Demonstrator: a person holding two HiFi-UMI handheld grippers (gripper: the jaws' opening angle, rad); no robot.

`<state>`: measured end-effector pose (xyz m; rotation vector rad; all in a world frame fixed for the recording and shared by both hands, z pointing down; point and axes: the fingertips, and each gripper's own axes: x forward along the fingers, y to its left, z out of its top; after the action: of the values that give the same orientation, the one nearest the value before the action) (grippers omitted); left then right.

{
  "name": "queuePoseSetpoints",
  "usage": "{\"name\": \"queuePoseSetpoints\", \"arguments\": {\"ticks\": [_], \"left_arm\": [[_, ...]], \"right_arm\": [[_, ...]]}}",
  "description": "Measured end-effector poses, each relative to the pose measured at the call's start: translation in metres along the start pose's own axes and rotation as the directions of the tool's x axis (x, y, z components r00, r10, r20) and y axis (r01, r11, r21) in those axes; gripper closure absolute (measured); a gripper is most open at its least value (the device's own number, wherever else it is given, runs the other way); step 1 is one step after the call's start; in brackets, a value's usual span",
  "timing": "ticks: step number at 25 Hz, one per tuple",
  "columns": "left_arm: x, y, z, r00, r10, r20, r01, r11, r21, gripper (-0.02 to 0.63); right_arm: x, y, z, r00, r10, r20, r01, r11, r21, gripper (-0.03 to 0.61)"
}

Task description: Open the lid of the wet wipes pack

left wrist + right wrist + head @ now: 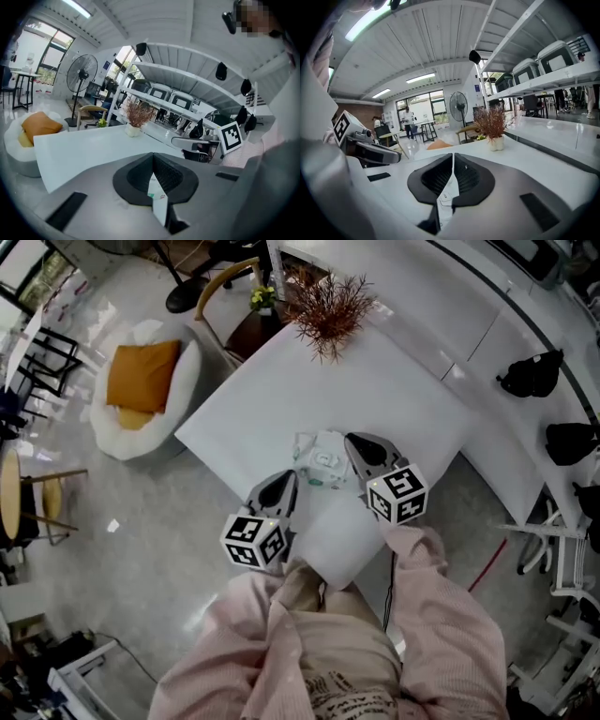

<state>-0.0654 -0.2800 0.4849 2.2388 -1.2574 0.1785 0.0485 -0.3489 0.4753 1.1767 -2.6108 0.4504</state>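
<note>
1. Over the near part of the white table (394,399), the wet wipes pack (322,461) sits between the two grippers, one at each end of it.
2. The left gripper (280,489) meets the pack's left end and the right gripper (367,454) meets its right end, so the pack spans the gap between the two tools.
3. In the left gripper view, the jaws are pressed together on a thin white edge of the pack. It carries a bit of green print and runs down through the slit between the pads.
4. In the right gripper view, the jaws are likewise closed, nipping a thin white fold of the pack that has a small label on it. No gap shows beside the fold.
5. Both tools tilt a little downward and point away from the person, whose pink sleeves (450,615) fill the bottom of the head view.
6. No view settles whether the pack touches the table or whether its lid is up.
7. A dried plant (330,307) stands at the table's far corner, well apart from the pack.
</note>
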Motion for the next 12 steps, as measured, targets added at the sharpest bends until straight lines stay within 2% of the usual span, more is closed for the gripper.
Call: {"name": "queuePoseSetpoints", "arguments": {"ticks": [12], "left_arm": [[-0.060,-0.026,0.062,0.988,0.020,0.155,-0.034,0.995,0.091,0.614]], "right_arm": [[-0.062,0.046,0.060,0.986,0.014,0.164,-0.018,1.000,0.025,0.577]]}}
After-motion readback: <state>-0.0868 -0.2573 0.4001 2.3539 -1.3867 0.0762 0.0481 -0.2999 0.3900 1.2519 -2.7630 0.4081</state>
